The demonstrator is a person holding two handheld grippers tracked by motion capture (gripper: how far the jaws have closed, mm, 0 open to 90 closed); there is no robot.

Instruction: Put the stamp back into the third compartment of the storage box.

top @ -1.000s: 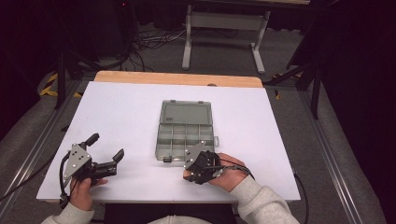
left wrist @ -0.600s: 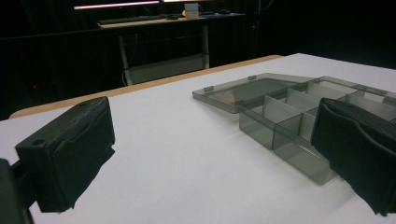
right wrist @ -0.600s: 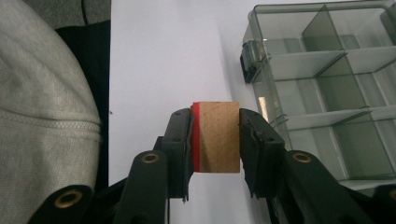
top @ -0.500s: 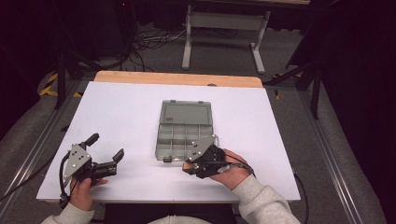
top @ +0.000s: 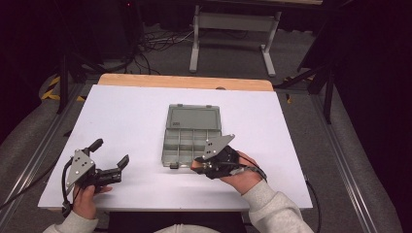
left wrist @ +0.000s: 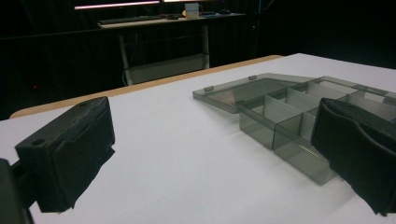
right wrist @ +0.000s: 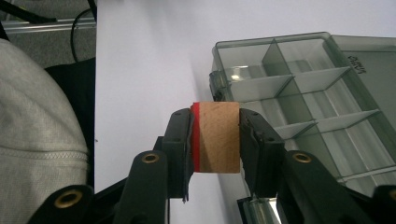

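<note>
The right tool is clamped on a wooden block with a red edge — one jaw pressing each side; it hovers at the near edge of the open compartment box, whose lid lies flat behind it on the white surface; the left tool rests well apart to the left, jaws spread wide and holding nothing.

compartment box: 1 | wooden block: 1 | tongs: 2
</note>
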